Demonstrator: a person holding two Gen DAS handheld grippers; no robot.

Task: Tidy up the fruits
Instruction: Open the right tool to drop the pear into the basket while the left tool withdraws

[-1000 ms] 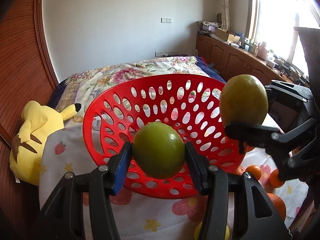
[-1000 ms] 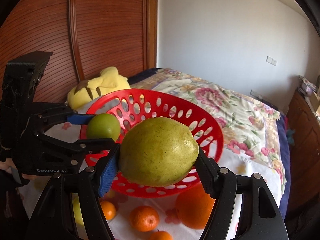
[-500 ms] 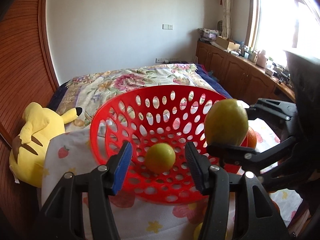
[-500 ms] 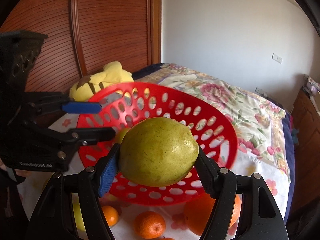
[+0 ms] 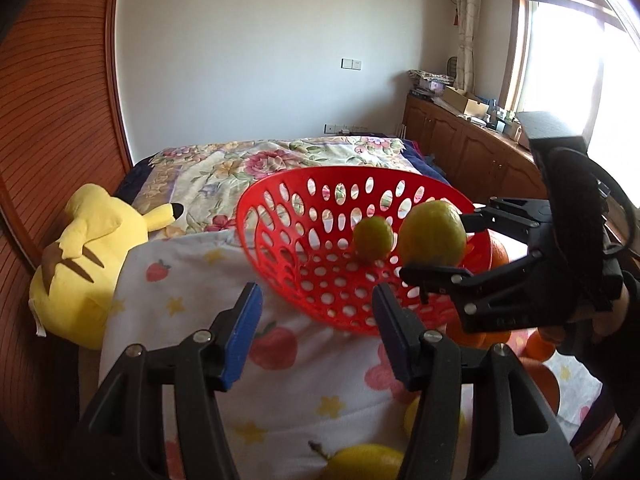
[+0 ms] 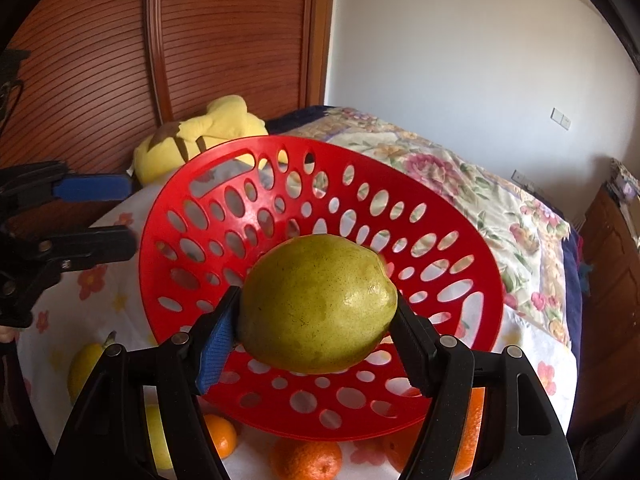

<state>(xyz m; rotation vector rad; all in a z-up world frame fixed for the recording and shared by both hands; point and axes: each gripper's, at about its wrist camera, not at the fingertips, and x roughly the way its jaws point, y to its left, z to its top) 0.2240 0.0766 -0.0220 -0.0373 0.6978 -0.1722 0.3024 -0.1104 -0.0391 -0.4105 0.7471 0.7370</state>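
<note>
A red perforated basket (image 5: 340,172) sits tilted on a fruit-print cloth on the bed. Inside it lies a small green fruit (image 5: 374,238). My left gripper (image 5: 316,332) hangs just short of the basket's near rim; its jaws are opening and hold nothing. My right gripper (image 5: 436,246) is shut on a large yellow-green fruit (image 5: 432,236) over the basket's right half. In the right wrist view that large fruit (image 6: 318,304) fills the right gripper (image 6: 316,320) in front of the basket (image 6: 200,184) and hides the small fruit. The left gripper (image 6: 116,214) shows at the left edge.
A yellow plush toy (image 5: 84,256) lies left of the basket against the wooden wall panel. Oranges (image 6: 308,456) and yellow fruits (image 5: 364,462) lie on the cloth near the basket's front. Wooden cabinets (image 5: 480,156) line the right wall beyond the floral quilt (image 5: 248,164).
My left gripper let the small green fruit go into the basket and drew back to the left. The right gripper came lower over the basket with the large fruit.
</note>
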